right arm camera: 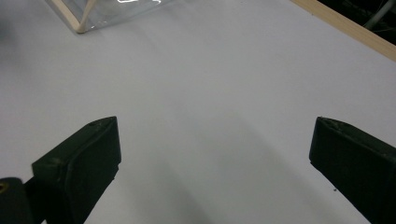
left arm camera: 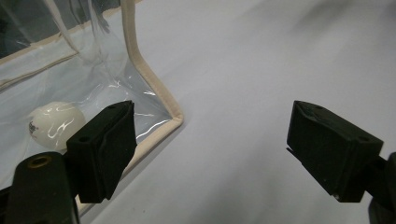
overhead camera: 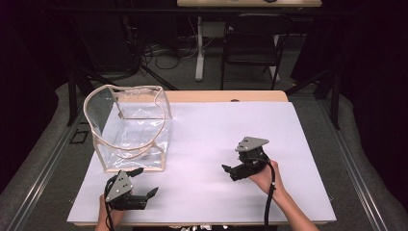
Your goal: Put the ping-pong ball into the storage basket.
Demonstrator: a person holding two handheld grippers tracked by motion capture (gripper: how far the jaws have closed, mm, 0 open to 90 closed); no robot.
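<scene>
Your left gripper (overhead camera: 144, 185) sits at the near left of the white sheet (overhead camera: 216, 130), just in front of the clear bag (overhead camera: 132, 127), with its 2 jaws spread wide and nothing between them. In the left gripper view, the left gripper (left arm camera: 210, 149) points at the bag's near corner (left arm camera: 173, 119), trimmed in beige, and a white ball (left arm camera: 56, 123) rests inside the clear bag behind the plastic wall, just beyond the left jaw. Your right gripper (overhead camera: 230, 169) rests on the sheet, well apart from the bag, aimed toward it, jaws also wide and empty. In the right gripper view, the right gripper (right arm camera: 215, 149) faces bare sheet, with 1 corner of the bag (right arm camera: 81, 23) far off.
</scene>
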